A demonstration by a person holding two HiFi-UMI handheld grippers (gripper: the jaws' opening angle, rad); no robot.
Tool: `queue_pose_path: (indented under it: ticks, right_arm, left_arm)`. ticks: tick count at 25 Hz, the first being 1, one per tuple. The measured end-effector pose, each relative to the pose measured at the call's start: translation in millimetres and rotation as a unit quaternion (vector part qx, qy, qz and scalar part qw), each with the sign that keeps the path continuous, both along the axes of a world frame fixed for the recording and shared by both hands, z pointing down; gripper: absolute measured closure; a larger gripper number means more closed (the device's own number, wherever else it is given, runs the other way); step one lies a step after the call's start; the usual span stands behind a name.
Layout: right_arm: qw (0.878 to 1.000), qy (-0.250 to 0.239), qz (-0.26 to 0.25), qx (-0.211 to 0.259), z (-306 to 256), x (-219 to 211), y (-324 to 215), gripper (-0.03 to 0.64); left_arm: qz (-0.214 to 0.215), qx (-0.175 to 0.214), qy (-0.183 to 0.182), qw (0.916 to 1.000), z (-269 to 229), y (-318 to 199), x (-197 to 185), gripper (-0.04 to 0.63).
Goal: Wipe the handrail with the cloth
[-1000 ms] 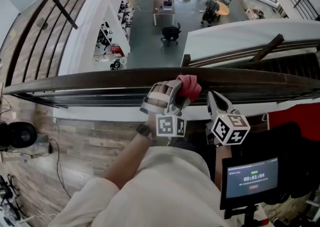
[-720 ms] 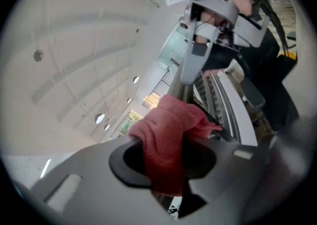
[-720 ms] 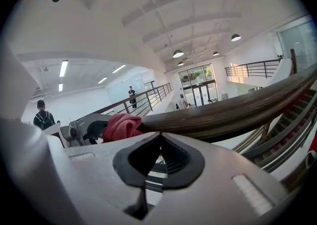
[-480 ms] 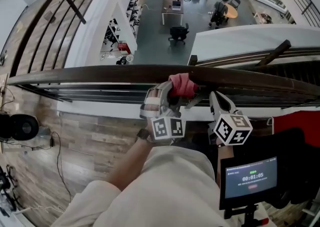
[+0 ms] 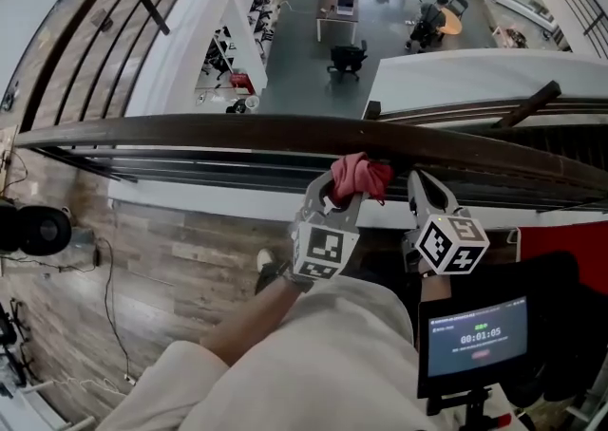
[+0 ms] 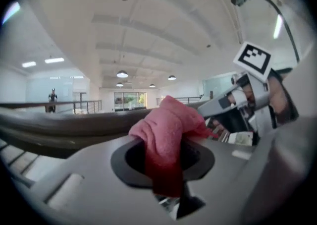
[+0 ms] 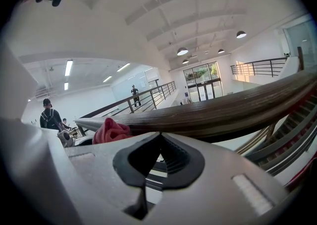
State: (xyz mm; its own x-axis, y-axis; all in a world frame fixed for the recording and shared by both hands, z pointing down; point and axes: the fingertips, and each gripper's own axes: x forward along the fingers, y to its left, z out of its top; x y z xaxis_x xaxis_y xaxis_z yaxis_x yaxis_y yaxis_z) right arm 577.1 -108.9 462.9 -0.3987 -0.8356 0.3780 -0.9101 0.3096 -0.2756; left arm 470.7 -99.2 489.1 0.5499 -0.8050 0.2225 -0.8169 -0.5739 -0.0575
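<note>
Left gripper (image 5: 340,194): jaws clamped on the cloth, pointing up at the handrail.
Cloth (image 6: 166,130): pink, bunched, pinched between the left jaws, its top against the handrail's near edge; actual contact cannot be told.
Handrail (image 5: 190,130): dark wood, running across the head view above both grippers.
Right gripper (image 7: 158,142): jaws together with nothing between them, just right of the cloth and below the handrail.

The left tongs (image 5: 340,190) have dropped back from the handrail's (image 5: 190,129) top; the cloth (image 5: 362,176) (pressed on the rail's upper face a second ago) now sits at its near edge; the tongs' body, earlier leaning left, points nearly straight ahead.
</note>
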Motion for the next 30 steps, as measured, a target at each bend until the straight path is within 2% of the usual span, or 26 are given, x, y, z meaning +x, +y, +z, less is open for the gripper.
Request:
queue_pose_path:
  ticks: [2,7,11,15,18,30]
  right_arm:
    - [1.0,-0.002,0.004,0.0,1,7,0,0.614]
    - [1.0,-0.002,0.026,-0.002,5,35,-1,0.615]
    - [1.0,-0.015,0.024,0.012,0,45,8,0.615]
    - [0.999,-0.023,-0.027,0.021,-5,34,22,0.615]
    - [0.998,-0.021,-0.059,0.017,3,19,24,0.614]
    - [0.998,-0.025,-0.053,0.007,10,-2,-20,0.615]
  left_arm:
    - [0.026,-0.021,0.027,0.9991,1,0,18,0.489]
    - [0.077,-0.009,0.04,0.9962,-8,-7,63,0.489]
    - [0.096,-0.041,0.052,0.9932,-4,-13,85,0.489]
    - [0.089,-0.072,0.063,0.9914,-1,-22,89,0.489]
    - [0.092,-0.078,0.066,0.9905,-1,-21,89,0.489]
    - [0.131,-0.049,0.038,0.9894,-5,-17,82,0.489]
